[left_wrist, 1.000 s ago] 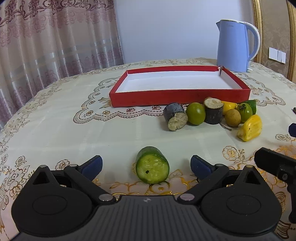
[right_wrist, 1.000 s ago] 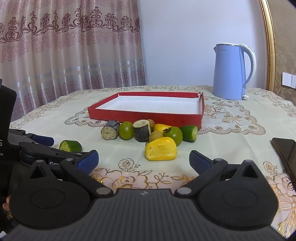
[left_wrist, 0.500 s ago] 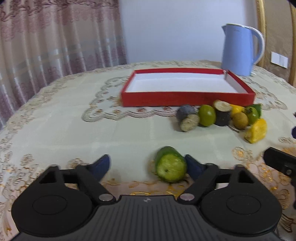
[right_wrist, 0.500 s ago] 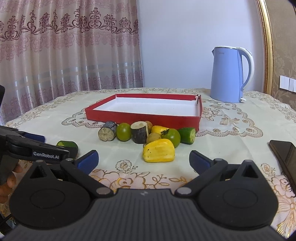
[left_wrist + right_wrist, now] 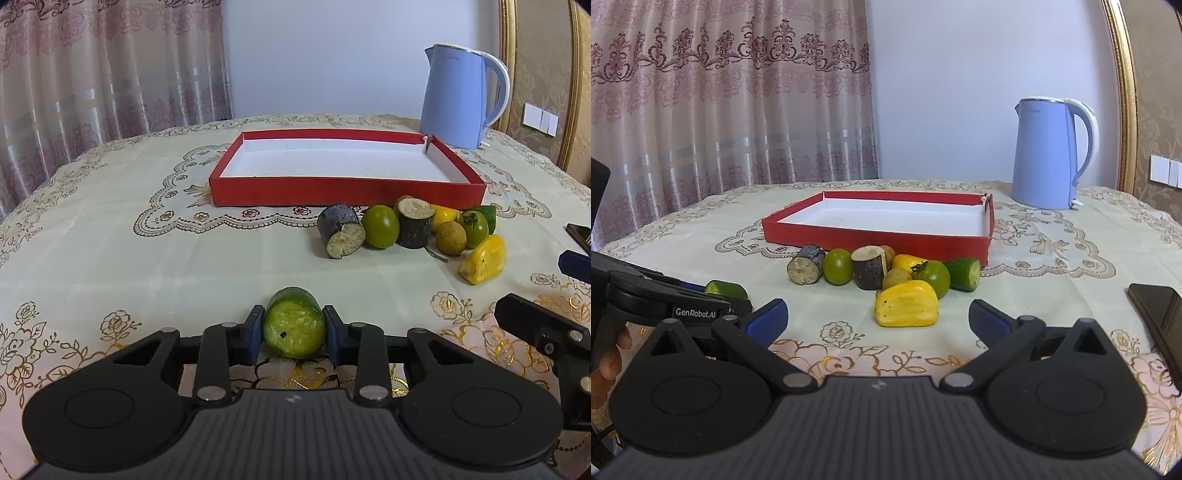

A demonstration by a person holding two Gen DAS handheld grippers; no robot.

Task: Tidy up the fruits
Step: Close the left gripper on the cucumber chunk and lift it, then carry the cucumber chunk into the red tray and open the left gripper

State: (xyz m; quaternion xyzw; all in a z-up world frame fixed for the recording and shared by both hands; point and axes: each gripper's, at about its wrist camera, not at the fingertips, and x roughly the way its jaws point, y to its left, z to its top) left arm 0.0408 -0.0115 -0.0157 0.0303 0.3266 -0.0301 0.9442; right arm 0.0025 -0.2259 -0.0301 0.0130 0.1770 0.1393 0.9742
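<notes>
My left gripper is shut on a green cucumber chunk low over the tablecloth near the front edge; the chunk also shows in the right wrist view. A red tray with a white floor stands behind. Before it lies a cluster: dark cut pieces, a green round fruit, a yellow piece. My right gripper is open and empty, just in front of the yellow piece.
A blue kettle stands behind the tray at the right. A dark phone lies on the table at the far right. Curtains hang behind the round table; its cloth has gold embroidery.
My left gripper moved forward around the cucumber chunk and closed on it. My right gripper stayed open and barely moved.
</notes>
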